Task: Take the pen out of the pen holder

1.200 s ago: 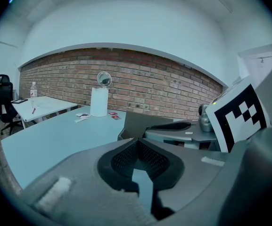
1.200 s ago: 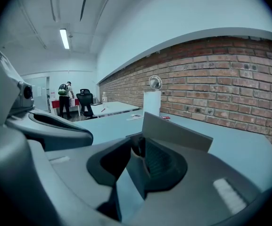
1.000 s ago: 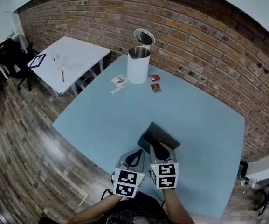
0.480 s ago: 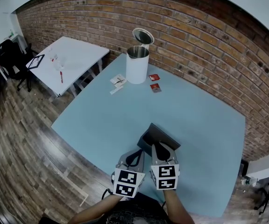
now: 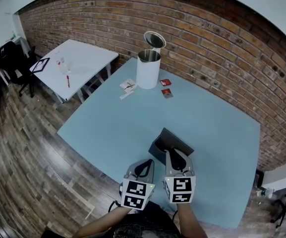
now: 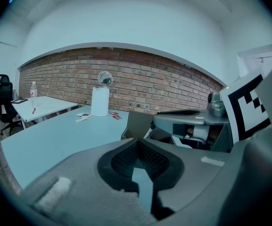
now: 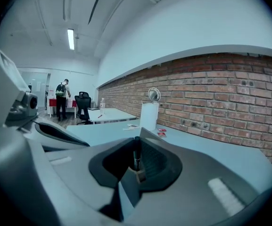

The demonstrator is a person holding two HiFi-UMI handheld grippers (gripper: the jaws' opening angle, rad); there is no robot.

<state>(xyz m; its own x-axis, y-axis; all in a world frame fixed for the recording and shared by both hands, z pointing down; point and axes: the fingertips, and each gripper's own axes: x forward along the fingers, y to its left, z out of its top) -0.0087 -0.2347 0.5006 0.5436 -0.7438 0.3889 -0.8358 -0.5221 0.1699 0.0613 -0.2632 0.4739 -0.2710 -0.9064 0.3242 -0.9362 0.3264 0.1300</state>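
Lower centre, the right gripper (image 5: 174,156) pinches the pen (image 7: 136,155) at the holder (image 5: 178,141), ready to lift it. The left gripper (image 5: 143,168) rests beside it, jaws together (empty).

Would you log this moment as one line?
right gripper: shut on pen | left gripper: shut, empty | pen holder: on table

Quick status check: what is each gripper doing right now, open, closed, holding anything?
Left gripper: closed, nothing between its jaws.
Right gripper: closed on a slim dark pen.
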